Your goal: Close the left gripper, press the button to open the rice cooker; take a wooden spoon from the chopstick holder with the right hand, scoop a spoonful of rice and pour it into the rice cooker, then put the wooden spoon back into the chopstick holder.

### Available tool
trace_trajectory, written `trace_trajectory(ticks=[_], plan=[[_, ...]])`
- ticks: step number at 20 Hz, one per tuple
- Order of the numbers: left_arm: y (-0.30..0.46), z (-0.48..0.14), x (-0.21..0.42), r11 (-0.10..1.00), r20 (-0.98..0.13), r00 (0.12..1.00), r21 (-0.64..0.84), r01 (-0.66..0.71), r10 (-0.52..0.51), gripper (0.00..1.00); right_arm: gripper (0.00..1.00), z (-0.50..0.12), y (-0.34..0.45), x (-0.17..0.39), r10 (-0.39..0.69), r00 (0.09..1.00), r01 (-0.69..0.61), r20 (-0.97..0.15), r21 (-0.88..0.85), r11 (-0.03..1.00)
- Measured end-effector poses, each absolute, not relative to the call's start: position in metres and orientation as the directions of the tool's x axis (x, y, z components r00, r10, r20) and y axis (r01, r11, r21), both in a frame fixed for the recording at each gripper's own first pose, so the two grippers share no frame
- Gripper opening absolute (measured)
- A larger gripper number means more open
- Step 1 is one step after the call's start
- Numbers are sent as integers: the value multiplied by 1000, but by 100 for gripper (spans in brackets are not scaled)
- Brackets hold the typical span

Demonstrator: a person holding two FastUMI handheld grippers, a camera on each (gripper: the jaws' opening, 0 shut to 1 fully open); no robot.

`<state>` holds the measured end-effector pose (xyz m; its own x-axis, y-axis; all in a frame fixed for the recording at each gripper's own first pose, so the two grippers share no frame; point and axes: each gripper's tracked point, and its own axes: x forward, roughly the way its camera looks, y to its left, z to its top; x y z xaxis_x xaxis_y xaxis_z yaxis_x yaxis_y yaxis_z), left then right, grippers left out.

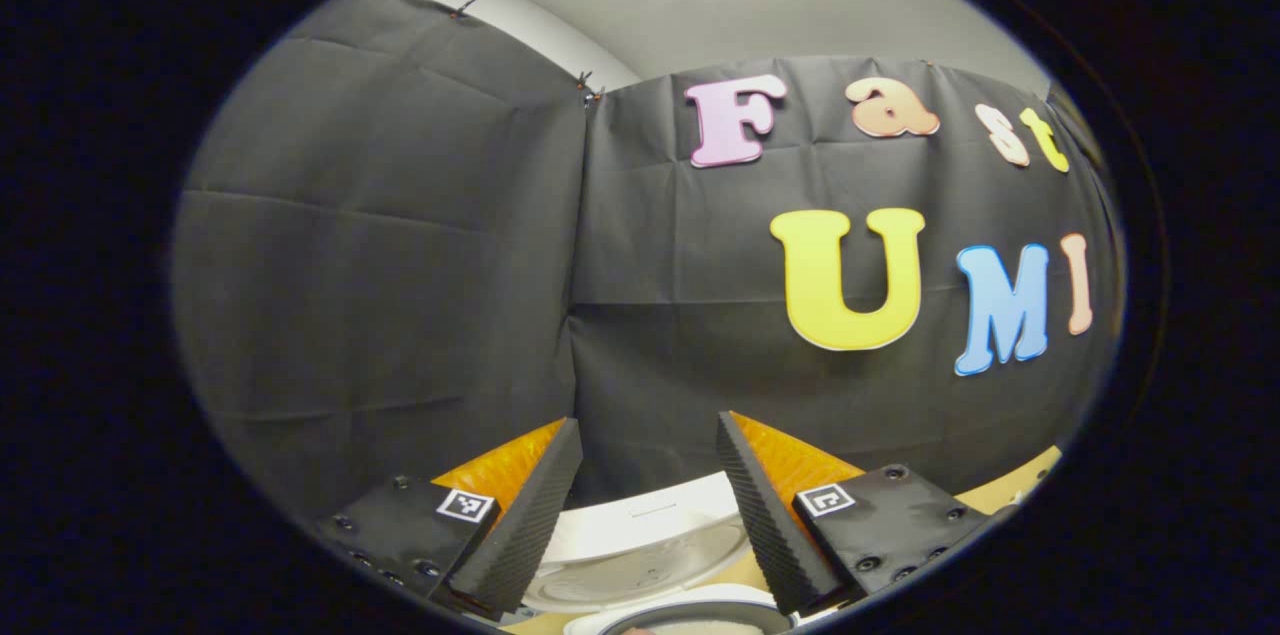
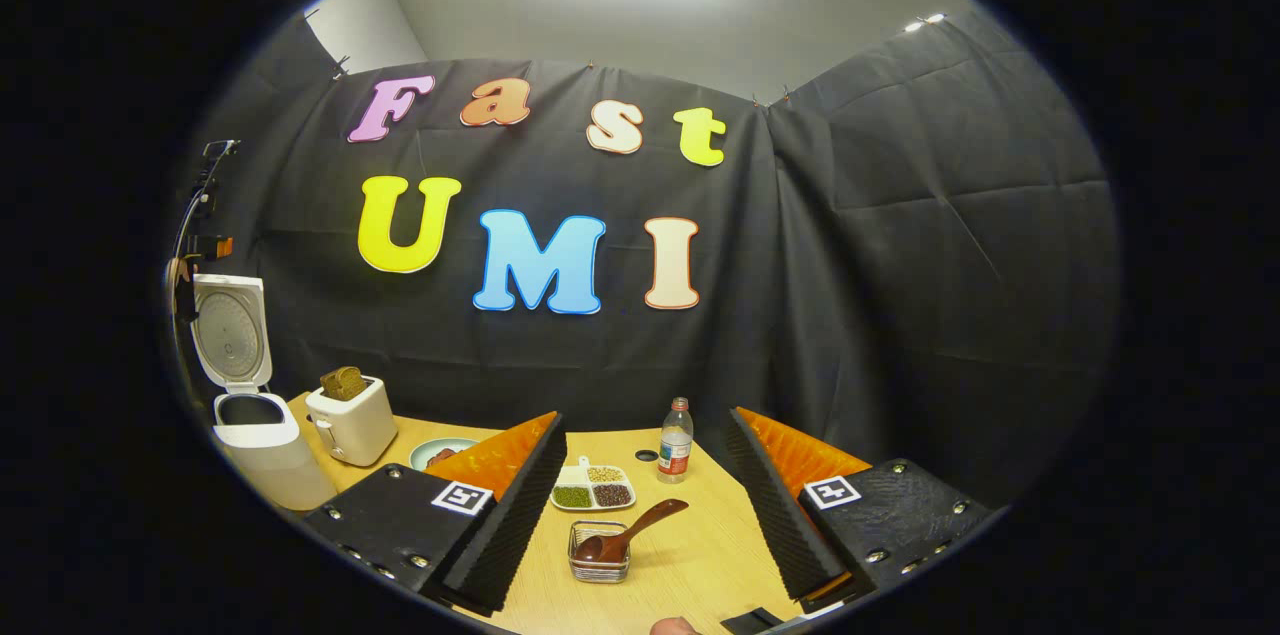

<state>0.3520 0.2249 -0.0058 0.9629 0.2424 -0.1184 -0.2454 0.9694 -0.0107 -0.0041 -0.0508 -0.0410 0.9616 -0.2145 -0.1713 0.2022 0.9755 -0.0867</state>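
The white rice cooker [image 2: 262, 450] stands at the table's far left with its lid [image 2: 232, 330] raised upright. In the left gripper view the open lid [image 1: 640, 555] and the pot's rim [image 1: 690, 618] lie just below my left gripper [image 1: 648, 422], which is open and holds nothing. The wooden spoon [image 2: 632, 527] rests bowl-down in a small clear holder [image 2: 599, 555] on the table. My right gripper [image 2: 645, 415] is open above and in front of the holder, apart from the spoon.
A white toaster [image 2: 350, 420] with toast stands beside the cooker, then a pale plate [image 2: 440, 452]. A divided white dish [image 2: 592, 490] of beans and a small bottle [image 2: 676, 440] stand behind the holder. The wooden table [image 2: 700, 555] ends at the black cloth wall.
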Motion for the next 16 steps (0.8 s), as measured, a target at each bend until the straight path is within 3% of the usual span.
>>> trace_trajectory(ticks=[2,6,8,10,16], plan=[[232,-26,366,966,-164,954,-16,-258,252,91,98,-41,-52,-6,-216,960,202,-176,-98,975],[238,-55,370,956,-250,928,-32,-293,276,95,97,-39,-52,-4,-205,962,191,-178,-93,977],[234,-55,373,956,-243,929,-28,-293,278,91,97,-39,-53,-1,-194,965,181,-175,-86,980],[230,-56,369,956,-257,926,-28,-293,276,99,97,-37,-54,0,-182,969,170,-170,-81,982],[208,-57,341,962,-274,926,-17,-274,259,97,97,-39,-65,4,-143,976,137,-167,-46,990]])
